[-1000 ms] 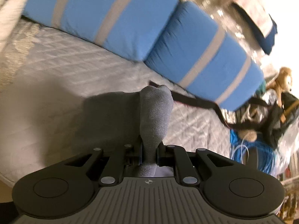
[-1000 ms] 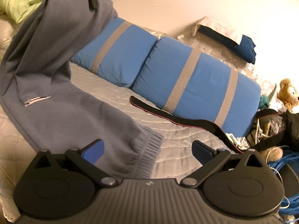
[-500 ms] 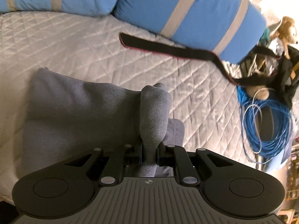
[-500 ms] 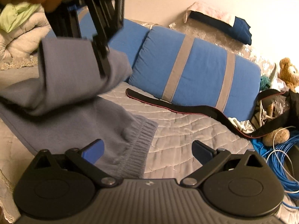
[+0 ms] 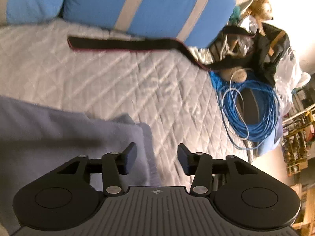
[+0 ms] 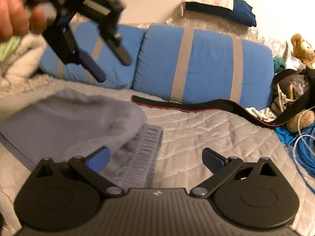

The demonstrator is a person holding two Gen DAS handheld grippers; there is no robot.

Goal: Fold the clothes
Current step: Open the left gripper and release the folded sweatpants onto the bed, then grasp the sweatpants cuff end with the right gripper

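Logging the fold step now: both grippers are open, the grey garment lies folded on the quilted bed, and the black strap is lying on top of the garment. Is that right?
Not quite. The black strap lies apart from the grey garment, on the quilted bed in front of the blue cushions; the right wrist view shows it. The left gripper and right gripper are open, and the garment does lie folded.

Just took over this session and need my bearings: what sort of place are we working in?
Most likely a bedroom, working on a bed: a white quilted bedspread with blue striped pillows along the wall, the grey garment lying on it, and a stuffed toy among clutter at one side.
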